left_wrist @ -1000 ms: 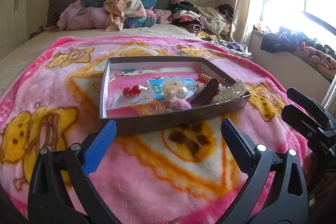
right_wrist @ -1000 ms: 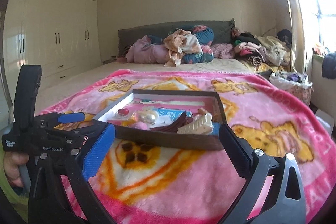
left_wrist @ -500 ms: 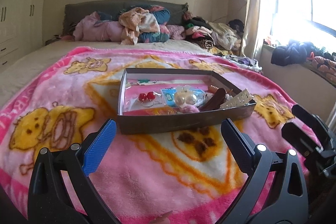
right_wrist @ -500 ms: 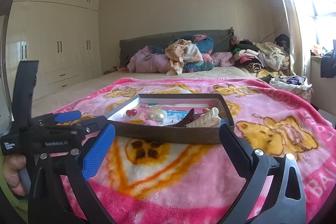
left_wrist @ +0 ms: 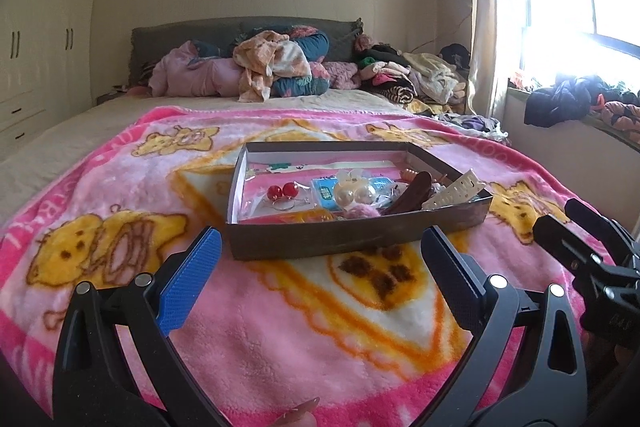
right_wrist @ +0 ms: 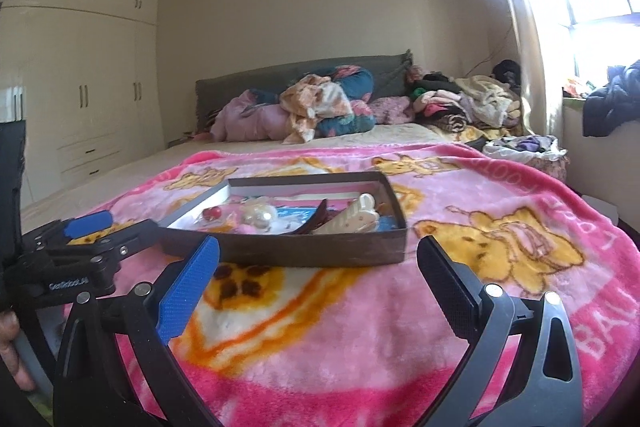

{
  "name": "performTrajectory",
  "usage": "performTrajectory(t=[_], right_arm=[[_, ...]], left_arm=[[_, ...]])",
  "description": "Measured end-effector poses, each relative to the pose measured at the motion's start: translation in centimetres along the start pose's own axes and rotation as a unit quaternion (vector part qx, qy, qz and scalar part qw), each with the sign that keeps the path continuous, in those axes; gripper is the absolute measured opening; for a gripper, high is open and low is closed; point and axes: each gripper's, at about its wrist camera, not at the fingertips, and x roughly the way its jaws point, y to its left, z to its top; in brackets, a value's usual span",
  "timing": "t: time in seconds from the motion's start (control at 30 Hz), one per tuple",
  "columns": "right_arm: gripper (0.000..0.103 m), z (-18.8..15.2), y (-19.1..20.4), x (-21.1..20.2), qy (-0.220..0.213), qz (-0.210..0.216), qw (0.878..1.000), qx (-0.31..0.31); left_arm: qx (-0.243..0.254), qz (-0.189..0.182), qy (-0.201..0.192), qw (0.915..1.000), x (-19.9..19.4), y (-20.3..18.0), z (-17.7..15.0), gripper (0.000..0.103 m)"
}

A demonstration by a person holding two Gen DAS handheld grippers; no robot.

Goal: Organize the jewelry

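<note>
Both the left gripper [left_wrist: 320,259] and right gripper [right_wrist: 318,267] gape empty (nothing picked yet); approach the shallow brown cardboard tray [left_wrist: 352,237] slowly, targeting one piece.

A shallow brown cardboard tray [left_wrist: 352,241] sits on the pink fleece cartoon-bear blanket [left_wrist: 280,339], with the heaped clothes [left_wrist: 276,67] well behind it.

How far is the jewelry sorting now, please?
Nothing looks sorted yet: the red earrings, pearl piece and brown hair clip lie mixed in the box. Left gripper and right gripper are open, holding nothing. All sorting remains.
</note>
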Motion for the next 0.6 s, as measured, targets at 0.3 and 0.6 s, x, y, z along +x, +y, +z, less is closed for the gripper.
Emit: performTrajectory(t=[0.3,0.6], right_arm=[[0.097,-0.07,0.16,-0.10,-0.001,0.006,1.000,-0.005],[0.097,-0.03,0.25,-0.13,-0.002,0.008,1.000,-0.008]], left_arm=[[-0.001,0.004,0.000,1.0000,0.02,-0.03,0.03,0.091],[-0.002,0.004,0.001,1.0000,0.09,-0.02,0.11,0.091]])
